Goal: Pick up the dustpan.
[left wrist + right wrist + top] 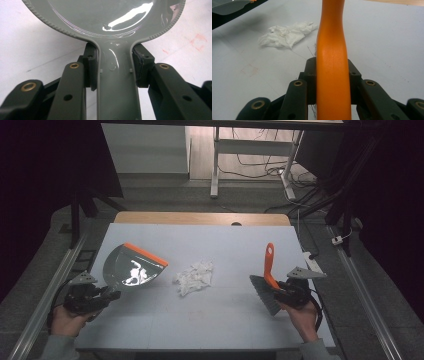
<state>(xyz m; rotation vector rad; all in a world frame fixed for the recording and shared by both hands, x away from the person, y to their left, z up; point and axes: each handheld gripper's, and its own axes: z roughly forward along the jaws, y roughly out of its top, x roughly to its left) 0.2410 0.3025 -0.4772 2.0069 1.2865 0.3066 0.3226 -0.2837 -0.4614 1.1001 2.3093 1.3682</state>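
Observation:
A grey dustpan [131,266] with an orange lip hangs tilted above the table's left side. My left gripper [111,296] is shut on its grey handle [115,82], with a jaw on each side. A brush with an orange handle [270,262] and grey bristles [264,292] is held at the right, and my right gripper [283,289] is shut on that orange handle [332,75]. Crumpled white tissue [195,277] lies on the table between the two tools. It appears again as the white tissue [287,35] far left ahead of the brush handle.
The white table top [210,240] has a wooden strip along its far edge. Metal rails run down both sides of the table. A white desk frame [216,165] and loose cables stand beyond the far edge. A faint red stain [249,70] marks the surface.

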